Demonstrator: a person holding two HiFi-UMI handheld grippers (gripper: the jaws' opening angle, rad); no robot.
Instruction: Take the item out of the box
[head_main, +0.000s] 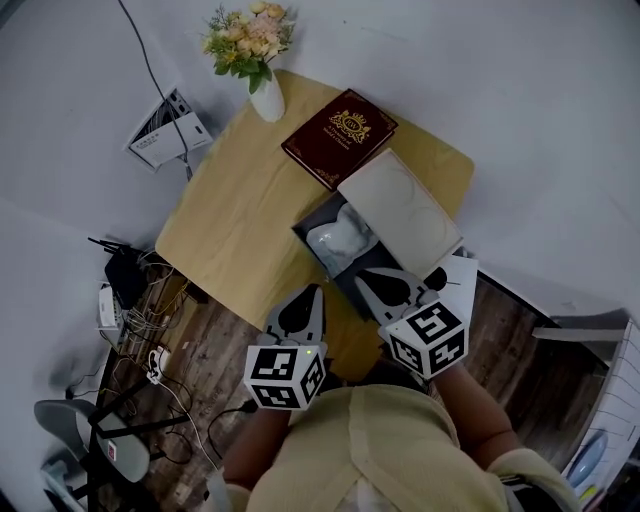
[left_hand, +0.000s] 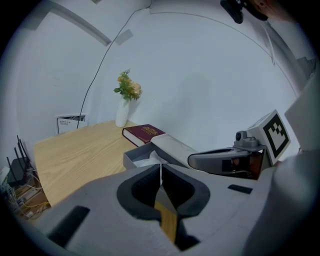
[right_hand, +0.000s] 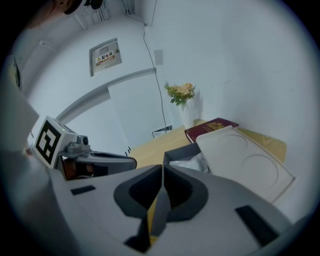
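Both grippers closed and empty; item in its open box.
The left gripper (left_hand: 161, 169) and right gripper (right_hand: 162, 172) hover at the near edge of the tabletop (head_main: 230, 230), each with jaws together and nothing between them. The white wrapped item (head_main: 338, 238) lies inside the open dark box (head_main: 303, 235); its white lid (head_main: 400, 205) rests just beside it. A red book (head_main: 340, 137) and vase of flowers (head_main: 264, 90) sit beyond.

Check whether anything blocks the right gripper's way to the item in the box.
Nothing visible does. The lid lies shifted to the right side of the box, leaving the white wrapped item uncovered. The right gripper, shut and empty, hovers just short of the box's near end.
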